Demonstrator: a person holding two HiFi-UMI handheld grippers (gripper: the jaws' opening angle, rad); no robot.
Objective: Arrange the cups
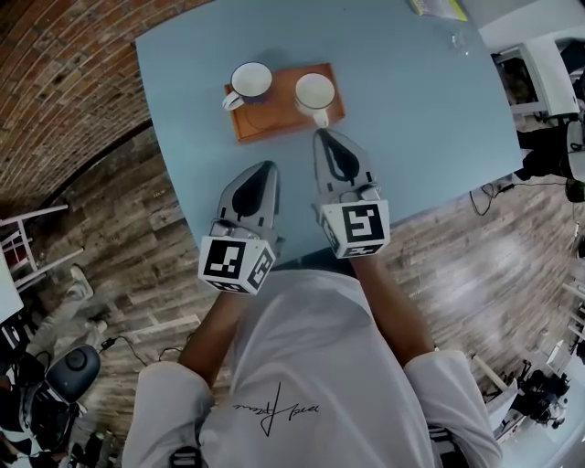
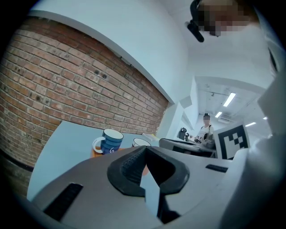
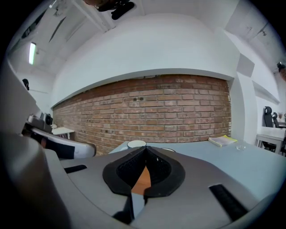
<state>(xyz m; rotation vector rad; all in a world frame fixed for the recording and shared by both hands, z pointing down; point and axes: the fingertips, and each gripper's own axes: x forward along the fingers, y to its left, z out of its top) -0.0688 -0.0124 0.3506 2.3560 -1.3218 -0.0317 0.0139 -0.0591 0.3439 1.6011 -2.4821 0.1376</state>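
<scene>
1. The cups are set side by side on a wooden tray [image 1: 274, 117]. The tray lies on the far part of the blue table [image 1: 411, 119].
2. The blue cup [image 1: 249, 80] is placed upright at the left end of the tray. Its handle is turned out to the left. It is white inside, and nothing is seen in it.
3. The white cup [image 1: 314, 91] is placed upright at the right end of the tray. Its handle is turned toward the person. Nothing is seen in it either.
4. The two cups are kept apart, and a bare strip of tray is seen between them.
5. The right gripper [image 1: 325, 137] is held at the near edge of the tray, with its tip just beside the white cup's handle. It cannot be told whether the handle is touched. The jaws are pressed together, and nothing is held between them.
6. The left gripper [image 1: 268, 169] is held a little further back, over the table and to the left of the right one. Its jaws are pressed together too, and nothing is held.
7. A yellow booklet [image 1: 439, 7] and a small clear thing [image 1: 460, 41] are seen at the far right corner of the table, well apart from the tray.
8. A brick wall [image 2: 80, 85] is seen behind the table, and a wooden floor [image 1: 128, 247] is seen around it.
</scene>
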